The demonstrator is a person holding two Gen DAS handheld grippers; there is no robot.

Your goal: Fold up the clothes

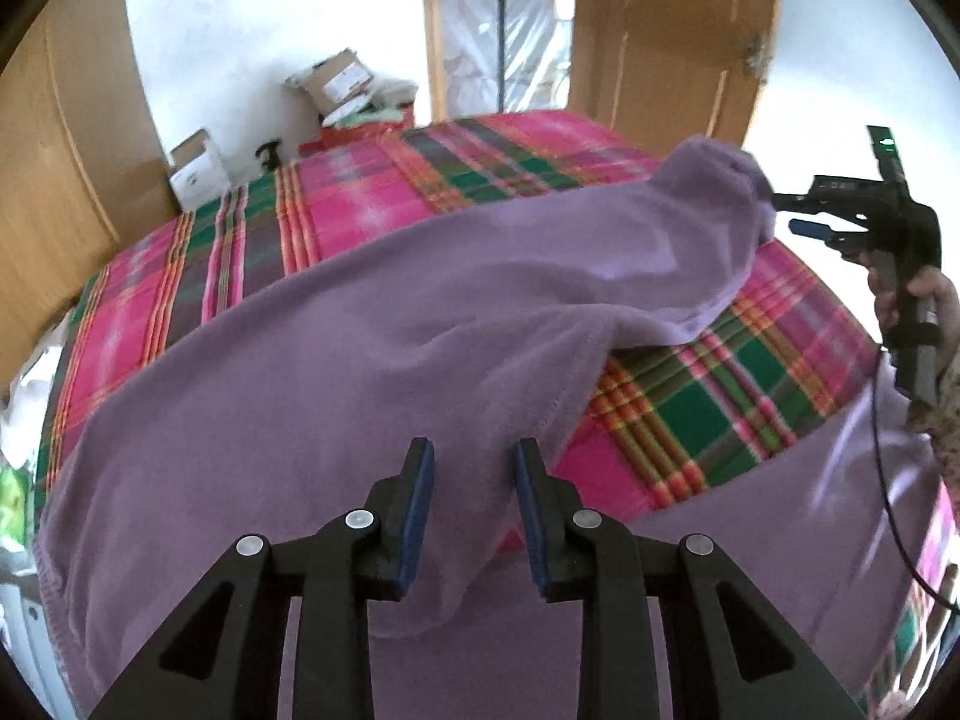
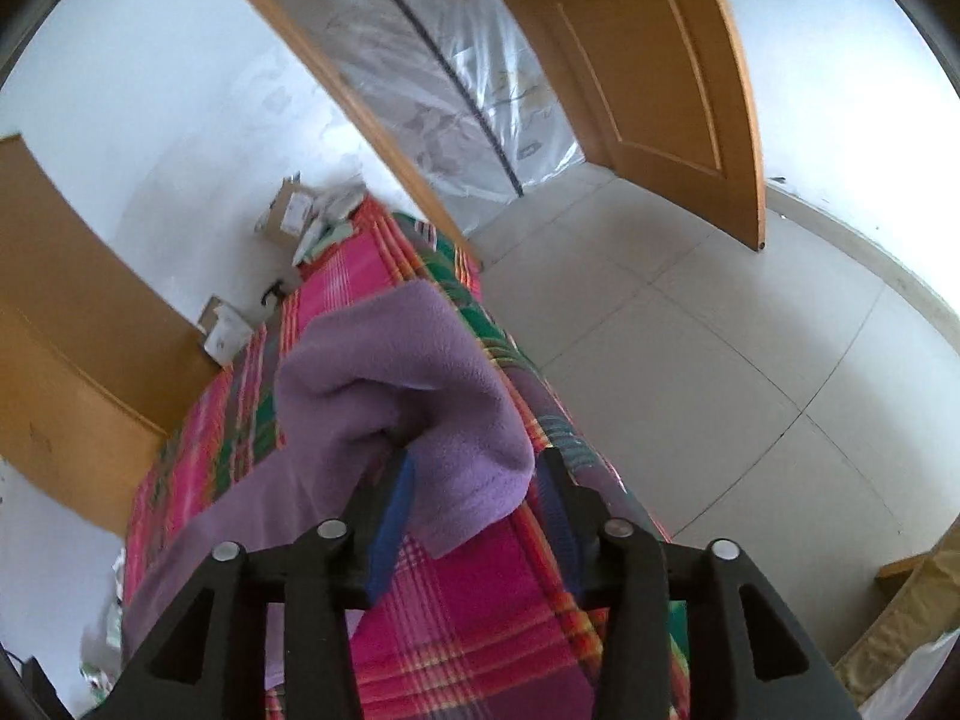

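Left gripper [image 1: 474, 516]: black frame, blue pads, fingers apart; a fold of the purple fleece garment [image 1: 372, 348] lies in the gap between them, the pads not pressing on it.

Purple fleece garment: spread ahead of and beneath the left fingers, across a plaid bedspread [image 1: 690, 408] of pink, green and orange. One end rises beyond the fingers to the far right, up against the right gripper [image 1: 810, 228].

Right gripper, own view [image 2: 474, 510]: fingers apart, one blue pad [image 2: 393, 531] clearly seen; a bunched end of the garment [image 2: 420, 396] hangs in the gap. Whether either pad touches the cloth cannot be told.

Hand [image 1: 927, 294]: wrapped round the right gripper's handle, right of the left fingers.

Cardboard boxes [image 1: 336, 84]: beyond the bedspread, against the white wall.

Wooden door [image 2: 660, 78]: standing open, far beyond the right fingers, over a tiled floor [image 2: 720, 360].
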